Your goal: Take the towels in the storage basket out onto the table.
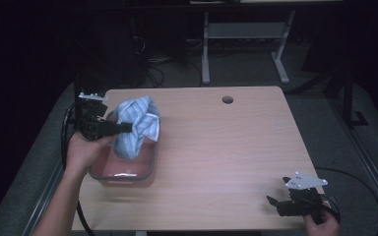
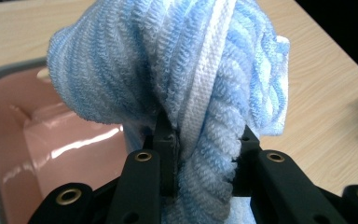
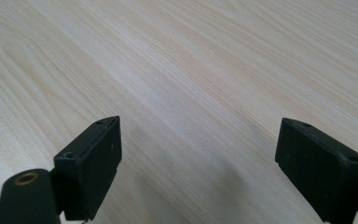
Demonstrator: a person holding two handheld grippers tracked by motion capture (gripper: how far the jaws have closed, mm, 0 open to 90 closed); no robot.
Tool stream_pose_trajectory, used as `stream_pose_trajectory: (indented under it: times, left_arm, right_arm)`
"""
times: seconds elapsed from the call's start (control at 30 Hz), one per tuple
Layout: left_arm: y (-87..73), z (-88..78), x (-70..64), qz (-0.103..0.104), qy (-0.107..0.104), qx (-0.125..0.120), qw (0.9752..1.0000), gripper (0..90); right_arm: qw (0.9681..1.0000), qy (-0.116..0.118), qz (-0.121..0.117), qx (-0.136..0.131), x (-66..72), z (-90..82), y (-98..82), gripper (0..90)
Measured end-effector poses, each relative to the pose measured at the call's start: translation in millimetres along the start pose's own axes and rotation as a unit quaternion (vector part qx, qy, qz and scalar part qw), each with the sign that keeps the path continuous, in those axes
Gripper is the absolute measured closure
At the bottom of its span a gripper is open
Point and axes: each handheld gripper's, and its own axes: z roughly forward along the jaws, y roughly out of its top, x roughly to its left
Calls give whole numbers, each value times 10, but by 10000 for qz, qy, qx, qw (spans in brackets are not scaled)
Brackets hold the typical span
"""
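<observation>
Above the pink basin [image 1: 128, 169], near the table's [image 1: 226, 147] left edge: blue-and-white striped terry towel [image 1: 137, 125], bunched and lifted, lower folds hanging down into the basin. Left gripper [image 1: 127, 128] clamped on the towel, jaws pressed into a twisted fold; in the left gripper view, towel [image 2: 177, 93] rising between the two black jaws and spilling over both sides, left gripper [image 2: 205, 163] closed tight around the cloth. Left of the towel in that view: basin [image 2: 9, 140], grey-rimmed, glossy pink inside, reflections on its floor. Hand and forearm [image 1: 81, 152] reaching in just beside the basin's left wall.

Well apart from the basin, at the table's near right corner: right gripper [image 1: 274, 202], held low over bare wood, pointing toward the basin, grey three-cornered plate on top. In the right gripper view, right gripper [image 3: 198, 154] spread wide, nothing between the jaws, pale wood grain [image 3: 191, 70] beneath.

Far from the basin, near the table's back edge: round cable hole [image 1: 228, 100].
</observation>
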Motion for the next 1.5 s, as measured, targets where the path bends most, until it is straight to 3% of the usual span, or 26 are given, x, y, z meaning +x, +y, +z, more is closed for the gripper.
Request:
stream_pose_trajectory:
  times: [0.17,0.4,1.03,1.5]
  left_arm:
    - [119,24,-166,183,-176,-61,9997,705]
    - [251,111,-348,372,-264,-31,9990,704]
    - [445,405,-632,545,-498,111,9972,703]
    - [539,753,-848,695,-677,317,9948,703]
  right_arm:
    - [10000,4,4,-23,-10,3,1,139]
    - [10000,-17,-34,-64,-6,-2,8,139]
    - [9999,11,55,-115,1,-13,13,139]
    - [9999,27,28,-143,-13,-11,14,139]
